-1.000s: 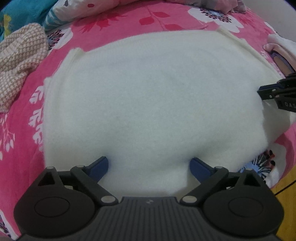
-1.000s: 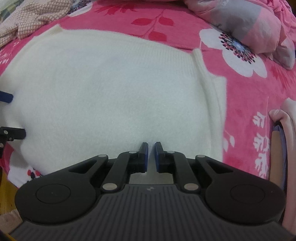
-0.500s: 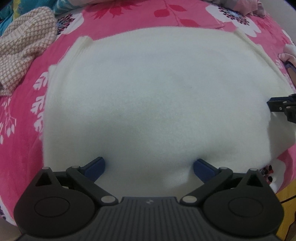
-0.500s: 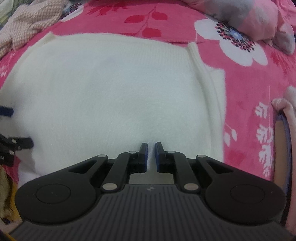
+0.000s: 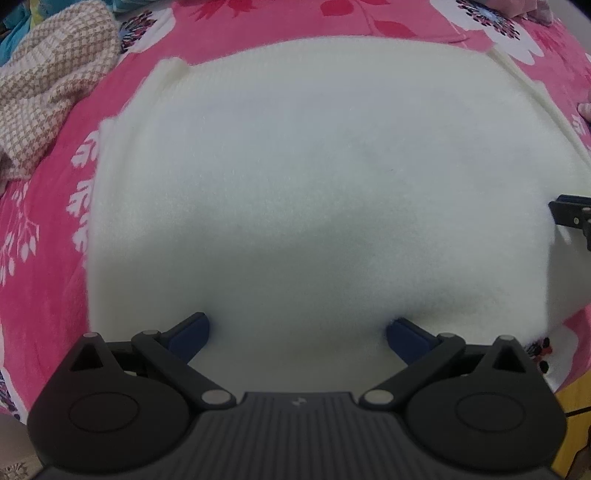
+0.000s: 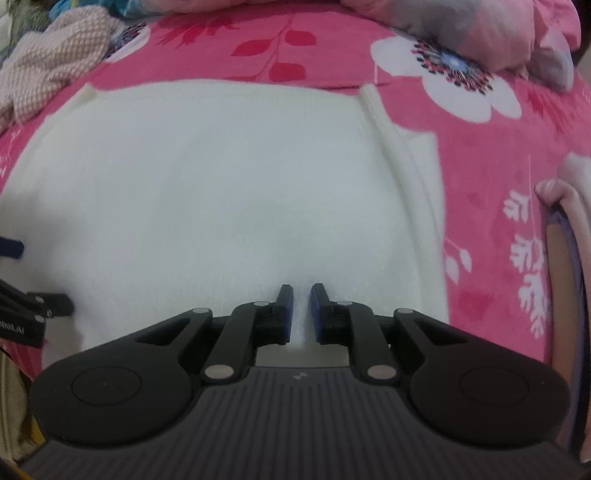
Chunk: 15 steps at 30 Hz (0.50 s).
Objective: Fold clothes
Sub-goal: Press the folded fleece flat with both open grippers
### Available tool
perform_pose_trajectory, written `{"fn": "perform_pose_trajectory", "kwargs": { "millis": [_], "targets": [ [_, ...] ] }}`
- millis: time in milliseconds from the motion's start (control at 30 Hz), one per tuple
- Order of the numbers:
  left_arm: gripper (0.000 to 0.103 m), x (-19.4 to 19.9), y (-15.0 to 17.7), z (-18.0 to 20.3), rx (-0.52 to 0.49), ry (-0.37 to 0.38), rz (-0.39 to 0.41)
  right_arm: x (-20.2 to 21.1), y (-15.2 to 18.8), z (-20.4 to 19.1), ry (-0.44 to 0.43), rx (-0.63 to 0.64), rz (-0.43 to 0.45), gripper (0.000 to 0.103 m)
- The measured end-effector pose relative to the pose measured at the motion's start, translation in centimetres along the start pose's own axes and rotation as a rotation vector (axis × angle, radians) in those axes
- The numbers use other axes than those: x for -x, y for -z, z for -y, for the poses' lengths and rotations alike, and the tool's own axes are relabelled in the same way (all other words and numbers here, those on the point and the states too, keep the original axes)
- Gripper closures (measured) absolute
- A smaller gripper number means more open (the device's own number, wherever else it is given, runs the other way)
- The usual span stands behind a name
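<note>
Left wrist: right gripper (image 5: 570,218) edge-cropped.

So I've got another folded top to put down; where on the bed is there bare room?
Bare pink floral bedspread lies right of the white fleece garment, before the pink-grey pillow. The far left is crowded by a checked beige cloth.

Left gripper (image 5: 297,328) spread wide; right gripper (image 6: 302,295) nearly closed.
</note>
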<state>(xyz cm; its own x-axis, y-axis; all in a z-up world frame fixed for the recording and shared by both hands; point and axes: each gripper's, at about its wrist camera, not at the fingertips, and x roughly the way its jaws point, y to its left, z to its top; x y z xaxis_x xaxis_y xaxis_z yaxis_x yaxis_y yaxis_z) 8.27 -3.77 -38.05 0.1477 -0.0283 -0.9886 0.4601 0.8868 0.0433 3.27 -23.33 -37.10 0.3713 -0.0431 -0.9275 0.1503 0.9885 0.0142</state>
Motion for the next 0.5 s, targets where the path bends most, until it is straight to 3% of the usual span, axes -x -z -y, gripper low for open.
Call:
{"fn": "perform_pose_trajectory", "kwargs": {
  "millis": [500],
  "targets": [
    [0.0,0.52,0.49,0.45,0.014,0.0,-0.013,-0.13,-0.31,0.51,-0.016,-0.007,-0.011,0.092]
  ]
}}
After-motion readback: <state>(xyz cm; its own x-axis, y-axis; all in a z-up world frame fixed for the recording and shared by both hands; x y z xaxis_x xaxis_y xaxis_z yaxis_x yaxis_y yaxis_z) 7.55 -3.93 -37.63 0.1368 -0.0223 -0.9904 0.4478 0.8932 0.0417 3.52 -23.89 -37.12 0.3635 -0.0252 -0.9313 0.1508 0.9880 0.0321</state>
